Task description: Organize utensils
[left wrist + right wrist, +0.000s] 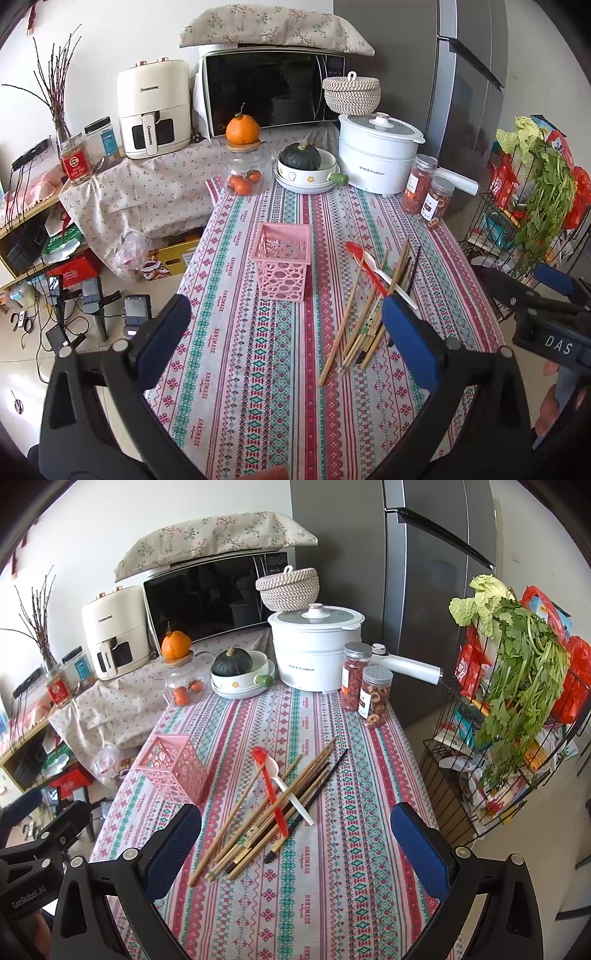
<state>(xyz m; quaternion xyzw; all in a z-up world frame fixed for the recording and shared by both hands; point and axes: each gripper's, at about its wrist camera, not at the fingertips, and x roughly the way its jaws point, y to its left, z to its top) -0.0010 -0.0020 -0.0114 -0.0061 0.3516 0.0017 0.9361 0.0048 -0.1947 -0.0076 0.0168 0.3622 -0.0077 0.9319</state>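
Looking at the table point(332, 904): a loose heap of chopsticks point(258, 812) lies approx. mid-cloth, w/ a red spoon point(271, 794) and a white spoon point(291, 794) laid across it. The pink basket point(177, 768) stands upright just left of the heap, apart from it, and looks empty from the left wrist view.

Left gripper point(286, 332) hangs over the near edge w/ jaws wide apart, nothing between them. Right gripper point(295, 845) likewise spread wide and empty, hovering just short of the heap's near ends. Nothing gripped yet, so the sort hasn't begun, by the look of it.

Handling, as a guess:
- Chopsticks: light, stiff, thin. Wood or bamboo ones should give the pads decent friction; the dark ones point(314, 794) look lacquered or plastic, prob. slicker. Round or tapered sticks will roll when nudged.
- They cross each other, so pulling one may drag its neighbours. Best to take whatever lies topmost first, i.e. the spoons.
- Red spoon: light plastic, flat handle. Pinch across the handle around mid-length, not the bowl, so it hangs straight and drops handle-down or bowl-down into the basket cleanly.
- White spoon: same idea; its bowl sits partly under the red one.
- Sticks: pinch nearer the thick end, where they fan apart and a pad can get beside one.
- Basket: thin plastic w/ holes, very light, may tip or slide if bumped. Left gripper could steady a wall.
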